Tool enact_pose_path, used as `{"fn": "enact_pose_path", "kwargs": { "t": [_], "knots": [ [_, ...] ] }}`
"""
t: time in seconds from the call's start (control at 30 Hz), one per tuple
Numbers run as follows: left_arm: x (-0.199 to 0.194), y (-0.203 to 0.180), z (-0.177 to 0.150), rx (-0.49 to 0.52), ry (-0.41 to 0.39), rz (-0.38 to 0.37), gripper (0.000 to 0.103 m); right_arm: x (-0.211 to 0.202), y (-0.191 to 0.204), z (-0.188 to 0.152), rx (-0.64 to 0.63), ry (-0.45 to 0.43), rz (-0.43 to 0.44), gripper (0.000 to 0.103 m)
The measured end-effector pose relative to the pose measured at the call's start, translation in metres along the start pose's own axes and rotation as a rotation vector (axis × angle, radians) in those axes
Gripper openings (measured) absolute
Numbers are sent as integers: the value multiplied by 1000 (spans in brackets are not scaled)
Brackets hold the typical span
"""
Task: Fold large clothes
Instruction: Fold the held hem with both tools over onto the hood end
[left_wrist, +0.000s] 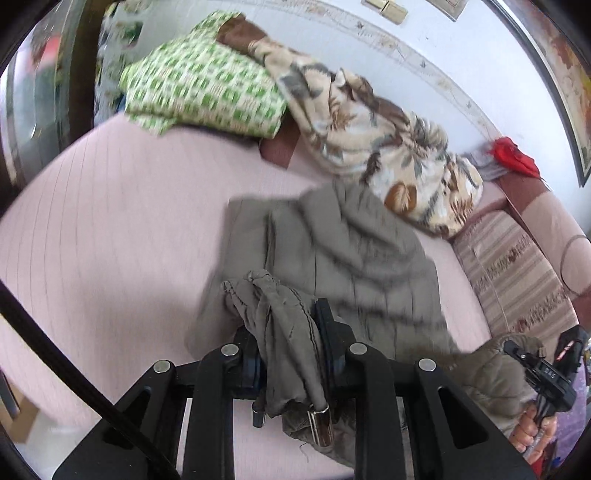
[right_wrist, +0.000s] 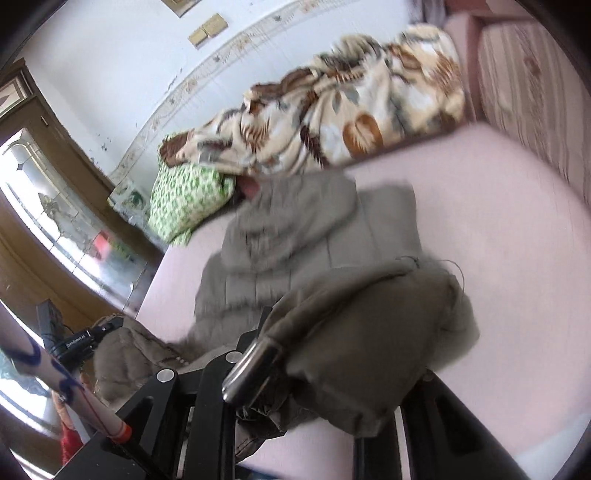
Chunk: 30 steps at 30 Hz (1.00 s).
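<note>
My left gripper (left_wrist: 288, 343) is clamped on a bunched edge of the grey-olive quilted padded jacket (left_wrist: 351, 251), which lies spread on the pale pink bed sheet (left_wrist: 110, 221). My right gripper (right_wrist: 332, 350) pinches another thick fold of it. A leaf-patterned cream blanket (right_wrist: 351, 110) and a green checked pillow (left_wrist: 207, 92) lie beyond.

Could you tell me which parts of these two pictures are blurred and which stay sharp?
Left wrist view: the quilted jacket smears, while the left gripper and its clamped fabric stay crisp. Right wrist view: the floral blanket streaks, and the right gripper's frame is sharp.
</note>
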<state>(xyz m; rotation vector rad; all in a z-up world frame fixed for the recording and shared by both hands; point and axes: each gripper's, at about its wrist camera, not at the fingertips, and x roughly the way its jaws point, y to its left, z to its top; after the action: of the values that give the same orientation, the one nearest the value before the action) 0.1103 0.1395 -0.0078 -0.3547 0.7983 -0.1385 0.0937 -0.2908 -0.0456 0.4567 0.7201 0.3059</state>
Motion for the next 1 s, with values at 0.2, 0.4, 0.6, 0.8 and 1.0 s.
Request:
{"fn": "enact_pose_path", "kwargs": {
  "t": [0.2, 0.4, 0.6, 0.8, 1.0],
  "knots": [
    [44, -17, 92, -27, -20, 21, 23, 45, 14, 94, -13, -56, -99, 23],
    [123, -18, 166, -85, 13, 124, 23, 115, -10, 158, 55, -46, -162, 23],
    [227, -14, 200, -104, 93, 253, 23, 194, -51, 186, 127, 8, -237, 24],
    [304, -4, 193, -83, 147, 331, 25, 256, -84, 186, 199, 52, -258, 25],
    [349, 10, 174, -80, 159, 339, 26, 295, -102, 175, 201, 70, -273, 28]
  ]
}}
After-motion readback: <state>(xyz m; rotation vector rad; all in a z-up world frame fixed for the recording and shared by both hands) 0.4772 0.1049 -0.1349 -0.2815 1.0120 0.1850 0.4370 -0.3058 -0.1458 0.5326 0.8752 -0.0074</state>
